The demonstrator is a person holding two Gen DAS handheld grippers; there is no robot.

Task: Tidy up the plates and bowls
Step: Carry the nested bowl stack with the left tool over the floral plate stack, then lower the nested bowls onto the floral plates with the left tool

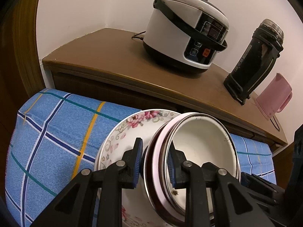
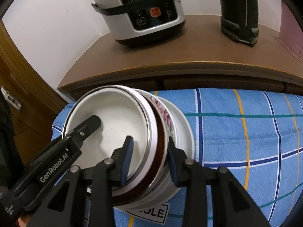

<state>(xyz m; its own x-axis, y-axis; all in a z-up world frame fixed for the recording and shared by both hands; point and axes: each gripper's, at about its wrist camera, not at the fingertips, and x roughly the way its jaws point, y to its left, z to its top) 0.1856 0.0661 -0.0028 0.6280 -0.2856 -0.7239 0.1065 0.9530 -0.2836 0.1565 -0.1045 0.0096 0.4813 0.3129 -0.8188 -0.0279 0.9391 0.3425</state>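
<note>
A: How many dishes do you count?

B: Two that I can tell apart. One white enamel bowl with a pink band and steel rim [image 1: 200,147], tilted on its side, and one floral-edged white ceramic plate [image 1: 121,132] under and behind it. In the right wrist view there is a dark brown layer and a white outer wall below the bowl; whether that is a third dish I cannot tell.

A: Where do they sit?

B: On the blue checked cloth [image 1: 56,132], at its far edge, just beside the brown wooden cabinet [image 1: 113,56].

A: And the grippers?

B: Two. The left gripper [image 1: 154,162] is clamped on the bowl's rim, one blue pad inside, one outside. The right gripper [image 2: 149,158] is clamped on the opposite side of the stack, one pad inside the bowl, the other against the outer wall.

A: What stands on the cabinet?

B: Three things: one white and black rice cooker [image 1: 187,32] at the middle, one black thermos flask [image 1: 253,60] to its right, one pink plastic jug [image 1: 274,96] at the right edge.

A: Free room?

B: The cloth is open left of the plate and right of the stack. The cabinet's near-left part is bare.
</note>
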